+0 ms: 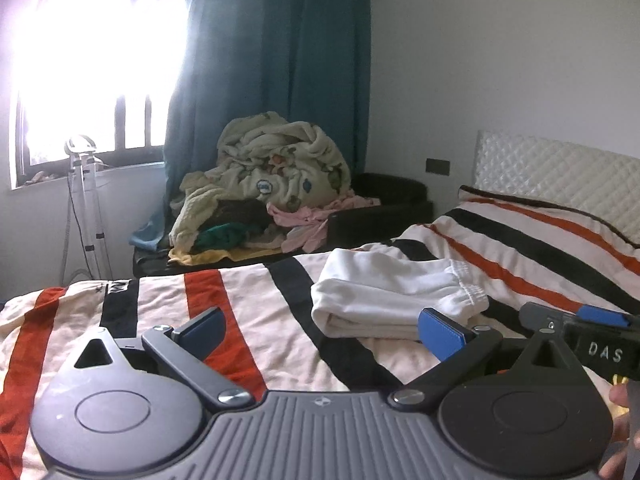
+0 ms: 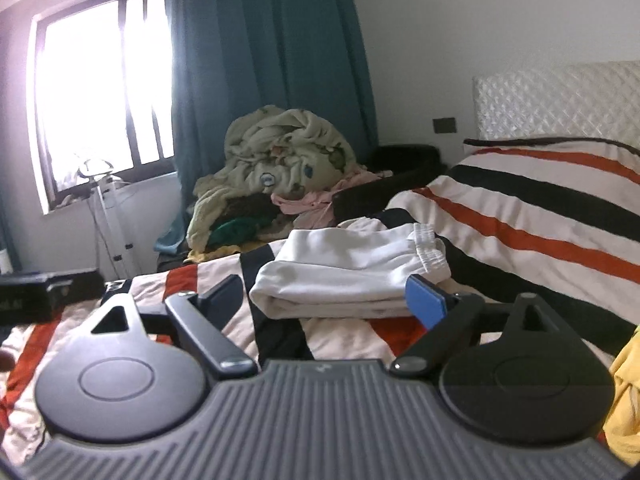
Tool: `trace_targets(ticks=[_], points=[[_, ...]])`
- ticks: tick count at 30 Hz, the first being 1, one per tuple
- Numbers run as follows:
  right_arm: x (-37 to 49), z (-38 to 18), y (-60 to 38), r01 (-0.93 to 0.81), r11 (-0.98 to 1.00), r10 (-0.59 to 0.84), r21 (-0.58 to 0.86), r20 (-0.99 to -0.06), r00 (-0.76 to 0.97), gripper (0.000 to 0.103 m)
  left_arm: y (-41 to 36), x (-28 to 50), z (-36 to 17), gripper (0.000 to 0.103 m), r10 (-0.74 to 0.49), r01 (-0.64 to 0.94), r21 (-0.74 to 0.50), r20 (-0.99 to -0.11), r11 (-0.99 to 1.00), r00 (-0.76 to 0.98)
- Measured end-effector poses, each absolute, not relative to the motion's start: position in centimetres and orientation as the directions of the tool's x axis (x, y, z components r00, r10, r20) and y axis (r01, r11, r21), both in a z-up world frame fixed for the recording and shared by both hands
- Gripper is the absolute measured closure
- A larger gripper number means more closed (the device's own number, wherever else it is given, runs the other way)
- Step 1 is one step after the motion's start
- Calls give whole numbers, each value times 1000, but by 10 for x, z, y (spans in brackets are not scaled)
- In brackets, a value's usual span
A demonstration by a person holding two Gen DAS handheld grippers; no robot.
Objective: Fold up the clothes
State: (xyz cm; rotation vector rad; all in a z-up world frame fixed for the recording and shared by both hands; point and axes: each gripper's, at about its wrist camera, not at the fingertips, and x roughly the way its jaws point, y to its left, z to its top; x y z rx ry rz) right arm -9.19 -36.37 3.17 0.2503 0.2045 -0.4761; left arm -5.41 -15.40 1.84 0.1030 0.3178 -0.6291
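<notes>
The folded white garment (image 2: pixel 348 272) is laid on the striped bed (image 2: pixel 520 216), just ahead of the right gripper (image 2: pixel 324 300). Both it and the left gripper (image 1: pixel 328 332) are held wide, nothing gripped.

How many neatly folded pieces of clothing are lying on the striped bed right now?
1. A folded white garment lies on the striped bedspread, just ahead of both tools. The heap of clothes beyond the bed is unfolded and may hide more.
</notes>
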Motion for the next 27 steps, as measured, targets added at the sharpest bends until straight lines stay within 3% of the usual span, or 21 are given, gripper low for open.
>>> trace_targets(ticks=[27], points=[[-82,30,-356,510,851,-464,126,-273,843,14,-151,-64,15,0,-568,598,1,-311,802,762]])
